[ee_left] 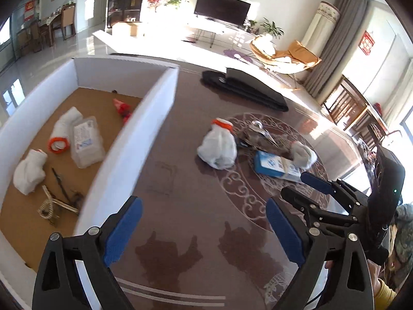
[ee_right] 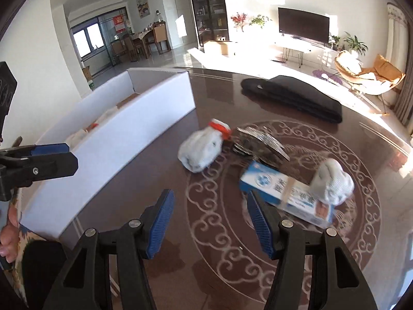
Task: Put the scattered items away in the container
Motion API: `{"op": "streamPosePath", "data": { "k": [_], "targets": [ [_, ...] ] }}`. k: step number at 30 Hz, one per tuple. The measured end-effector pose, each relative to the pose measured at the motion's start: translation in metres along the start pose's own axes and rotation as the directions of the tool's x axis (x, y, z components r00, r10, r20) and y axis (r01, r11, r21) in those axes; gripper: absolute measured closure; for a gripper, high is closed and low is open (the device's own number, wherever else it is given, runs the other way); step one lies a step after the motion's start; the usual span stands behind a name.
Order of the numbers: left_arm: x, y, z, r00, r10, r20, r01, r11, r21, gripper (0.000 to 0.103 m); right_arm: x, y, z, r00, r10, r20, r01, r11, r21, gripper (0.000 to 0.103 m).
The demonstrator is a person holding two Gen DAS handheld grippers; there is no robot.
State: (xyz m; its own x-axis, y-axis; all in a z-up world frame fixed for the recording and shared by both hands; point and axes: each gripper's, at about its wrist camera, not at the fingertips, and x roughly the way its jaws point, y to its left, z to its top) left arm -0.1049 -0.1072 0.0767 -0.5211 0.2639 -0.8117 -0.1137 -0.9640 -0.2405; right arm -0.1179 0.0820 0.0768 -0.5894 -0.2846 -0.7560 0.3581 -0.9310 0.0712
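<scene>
Left wrist view: the left claw [ee_left: 204, 228] stands wide apart and empty over the tabletop [ee_left: 180, 206], beside the white box [ee_left: 144, 139], which already holds gloves. A balled glove [ee_left: 218, 146] lies mid-tabletop; soft and light, best pinched across its bulk.

Right wrist view: the right claw [ee_right: 210, 222] is apart, empty, near the blue carton [ee_right: 281, 193]; stiff, light, grip its narrow sides.
</scene>
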Motion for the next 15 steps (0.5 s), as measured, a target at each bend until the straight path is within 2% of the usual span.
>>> {"op": "streamPosePath", "data": {
  "k": [3,6,9,12,15],
  "targets": [
    [0.053,-0.042,-0.030,0.998,0.019,-0.066,-0.015,0.997,0.071,0.005,-0.006,-0.040,-0.051,0.994,-0.092,-0.055,0.094,0.995,0.034,0.043],
    [0.087,-0.061,-0.047,0.996,0.075,-0.049,-0.070,0.993,0.098,0.005,-0.007,-0.063,-0.077,0.988,-0.136,-0.074,0.140,0.988,0.064,0.043],
    [0.105,-0.064,-0.056,0.994,0.100,-0.040,-0.095,0.991,0.096,0.005,-0.006,-0.073,-0.091,0.984,-0.162,-0.075,0.168,0.983,0.080,0.043],
    [0.109,-0.073,-0.063,0.988,0.154,0.000,-0.153,0.977,0.147,0.005,-0.003,-0.076,-0.098,0.983,-0.174,-0.054,0.179,0.980,0.092,0.043],
    [0.110,-0.078,-0.070,0.984,0.178,0.031,-0.180,0.969,0.168,0.000,0.000,-0.072,-0.098,0.980,-0.191,-0.049,0.196,0.974,0.112,0.042]
  ]
}}
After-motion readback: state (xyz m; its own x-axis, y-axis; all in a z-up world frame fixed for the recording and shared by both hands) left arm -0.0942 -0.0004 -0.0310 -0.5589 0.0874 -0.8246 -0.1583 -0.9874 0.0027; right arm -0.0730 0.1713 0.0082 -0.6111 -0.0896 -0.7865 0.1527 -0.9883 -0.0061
